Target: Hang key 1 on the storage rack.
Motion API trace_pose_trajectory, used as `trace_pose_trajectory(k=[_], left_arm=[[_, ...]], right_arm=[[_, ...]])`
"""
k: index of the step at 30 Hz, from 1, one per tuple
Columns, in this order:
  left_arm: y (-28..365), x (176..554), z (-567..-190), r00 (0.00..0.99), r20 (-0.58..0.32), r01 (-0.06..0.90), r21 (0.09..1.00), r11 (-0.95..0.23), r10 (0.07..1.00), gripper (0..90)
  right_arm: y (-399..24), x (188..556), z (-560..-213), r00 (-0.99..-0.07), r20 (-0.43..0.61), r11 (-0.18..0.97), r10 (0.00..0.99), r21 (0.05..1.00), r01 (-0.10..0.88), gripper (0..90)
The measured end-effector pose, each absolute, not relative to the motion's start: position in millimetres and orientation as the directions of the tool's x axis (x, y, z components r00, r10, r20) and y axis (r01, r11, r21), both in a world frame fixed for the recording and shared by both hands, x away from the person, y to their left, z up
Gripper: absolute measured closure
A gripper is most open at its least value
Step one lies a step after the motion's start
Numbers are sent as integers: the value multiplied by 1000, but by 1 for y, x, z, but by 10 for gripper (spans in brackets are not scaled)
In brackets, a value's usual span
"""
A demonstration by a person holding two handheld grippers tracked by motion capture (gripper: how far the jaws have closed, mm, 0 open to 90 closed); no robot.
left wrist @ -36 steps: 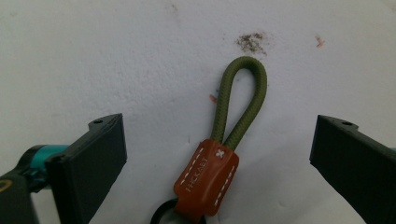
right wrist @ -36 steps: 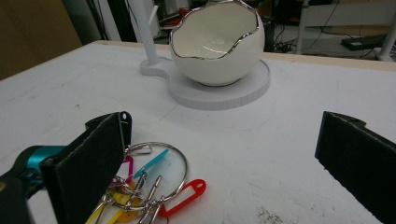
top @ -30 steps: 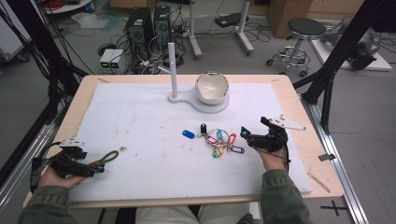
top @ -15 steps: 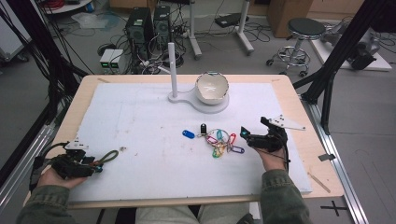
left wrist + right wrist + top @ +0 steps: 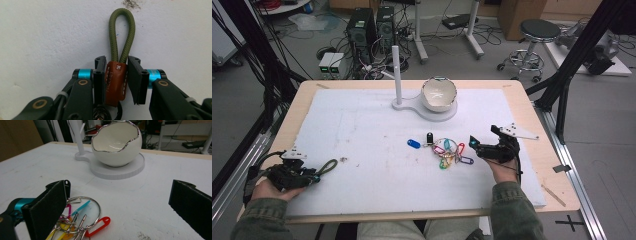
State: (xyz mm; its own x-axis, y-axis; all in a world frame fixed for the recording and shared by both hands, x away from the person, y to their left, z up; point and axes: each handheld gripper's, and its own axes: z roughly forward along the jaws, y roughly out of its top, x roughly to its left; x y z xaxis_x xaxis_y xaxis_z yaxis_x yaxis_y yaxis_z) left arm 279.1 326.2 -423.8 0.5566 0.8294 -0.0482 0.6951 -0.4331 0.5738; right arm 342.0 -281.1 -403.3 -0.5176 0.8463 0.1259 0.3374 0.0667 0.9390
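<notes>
One green cord loop (image 5: 122,35) with a brown leather tab (image 5: 116,83) lies at the near left of the white mat (image 5: 377,130). The left gripper (image 5: 116,75) has just been closing, and its two jaws now clamp that tab between them. Well apart, the right gripper (image 5: 482,147) rests with its jaws wide apart just beside one bunch of coloured key tags (image 5: 450,152) on rings. Near the bunch lie one blue tag (image 5: 413,144) and one black fob (image 5: 429,137). Farther back stands one white bowl (image 5: 438,93) beside one white post (image 5: 397,75).
</notes>
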Motion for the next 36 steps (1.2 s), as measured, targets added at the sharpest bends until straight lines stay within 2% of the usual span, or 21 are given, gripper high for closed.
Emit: trace_pose_trajectory(k=[13, 27, 36], left_arm=[[335, 277, -417, 519, -98, 692, 632, -350, 849, 685], [334, 274, -396, 483, -123, 589, 779, -217, 867, 695], [329, 284, -382, 501, -161, 550, 818, -169, 851, 697]], right_arm=[[-281, 342, -403, -517, 125, 67, 847, 939, 337, 6], [-282, 341, -403, -516, 121, 68, 848, 941, 332, 6], [-282, 339, -403, -513, 122, 67, 849, 940, 335, 6]])
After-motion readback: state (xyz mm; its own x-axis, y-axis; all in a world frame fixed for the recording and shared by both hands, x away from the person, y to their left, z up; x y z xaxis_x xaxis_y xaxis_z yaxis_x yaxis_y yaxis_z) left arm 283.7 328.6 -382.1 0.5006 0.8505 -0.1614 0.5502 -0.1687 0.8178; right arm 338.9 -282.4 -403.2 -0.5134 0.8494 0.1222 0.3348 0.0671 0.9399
